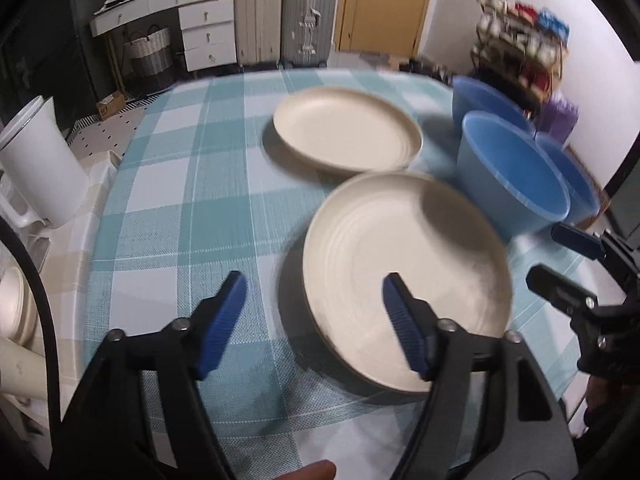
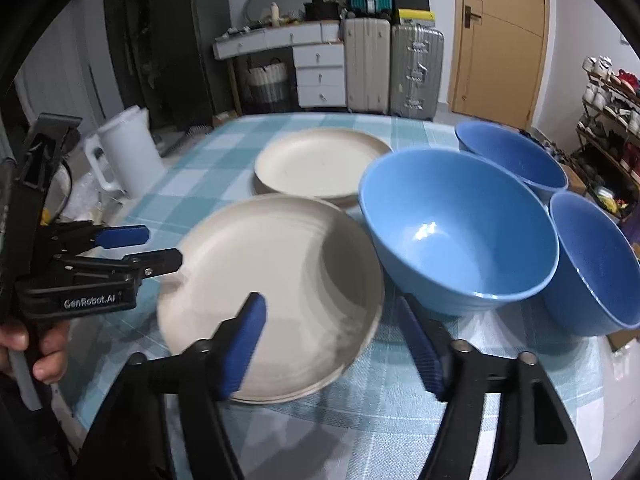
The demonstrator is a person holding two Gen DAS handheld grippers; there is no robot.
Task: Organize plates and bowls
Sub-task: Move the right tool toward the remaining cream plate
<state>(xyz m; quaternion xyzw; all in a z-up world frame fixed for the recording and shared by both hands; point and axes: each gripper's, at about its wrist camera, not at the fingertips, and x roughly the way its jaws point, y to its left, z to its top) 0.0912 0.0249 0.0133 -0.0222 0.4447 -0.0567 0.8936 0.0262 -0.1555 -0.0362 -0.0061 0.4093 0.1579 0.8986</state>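
The surface (image 2: 192, 168), covered by a teal-and-white checked cloth, carries all the crockery. Three blue bowls stand upright, mouths up, grouped at the right side: the near bowl (image 2: 460, 232) is just beside the near plate, a second bowl (image 2: 516, 160) lies behind it, and a third bowl (image 2: 596, 264) sits to its right, close against it. Two cream plates lie flat, faces up; being round, they show no long axis. The near plate (image 2: 272, 292) sits at the front of the surface; in the right wrist view a second rim shows beneath it at the front edge. The far plate (image 2: 320, 168) lies behind it, apart, with another rim visible under it. A white jug (image 2: 128, 152), handle toward the camera, stands upright beyond the left edge of the cloth. The left gripper (image 1: 314, 320) has its fingers spread wide, empty, straddling the near plate's left rim from above. The right gripper (image 2: 336, 344) likewise has fingers parted wide, holding nothing, above that plate's right rim.
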